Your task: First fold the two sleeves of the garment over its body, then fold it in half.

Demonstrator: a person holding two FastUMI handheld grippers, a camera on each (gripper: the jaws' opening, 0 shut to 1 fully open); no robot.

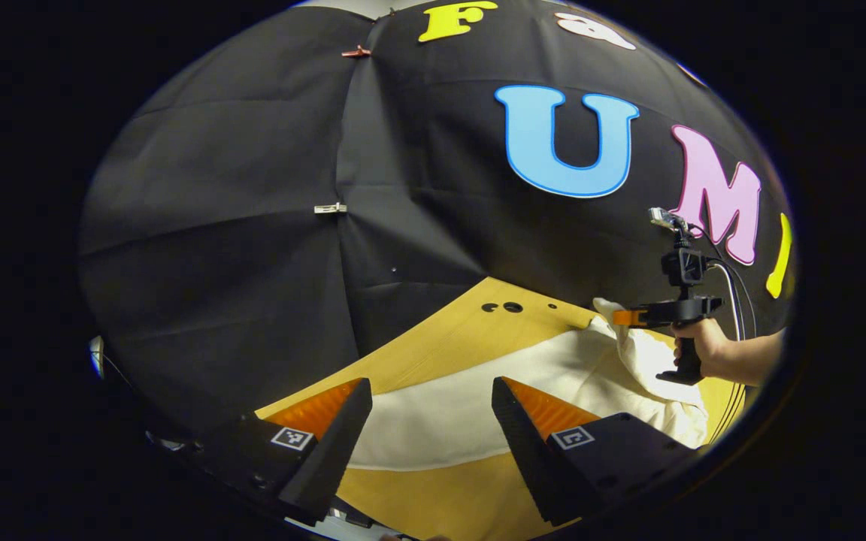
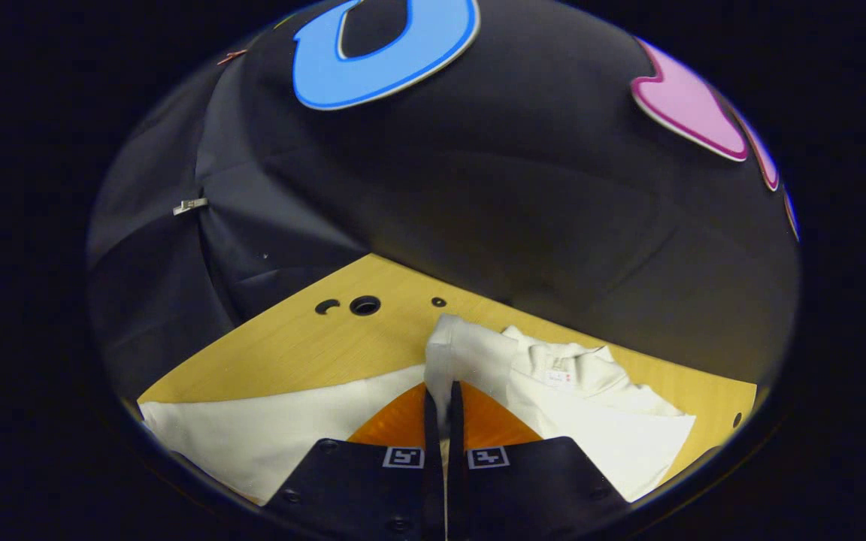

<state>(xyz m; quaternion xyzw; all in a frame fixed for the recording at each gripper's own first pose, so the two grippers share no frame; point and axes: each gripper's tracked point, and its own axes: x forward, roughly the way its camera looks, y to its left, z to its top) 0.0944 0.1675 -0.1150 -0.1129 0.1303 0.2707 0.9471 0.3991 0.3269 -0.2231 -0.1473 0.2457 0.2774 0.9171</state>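
A white garment point(image 1: 440, 421) lies spread on the wooden table point(image 1: 470, 323). My left gripper point(image 1: 431, 402) hovers open just above its near part, with nothing between the fingers. Farther right, a hand point(image 1: 704, 349) holds my right gripper point(image 1: 621, 317), which lifts an edge of the cloth. In the right gripper view, my right gripper point(image 2: 440, 402) is shut on a raised flap of the white garment point(image 2: 470, 353), seemingly a sleeve end. The collar with its label point(image 2: 561, 372) lies just right of the flap, and the body point(image 2: 267, 428) stretches left.
The black cloth wall point(image 1: 252, 263) stands close behind the table's far edge. Small round holes point(image 2: 364, 305) mark the tabletop point(image 2: 313, 338) near the back. Bare wood shows in front of the garment point(image 1: 448, 496) in the left gripper view.
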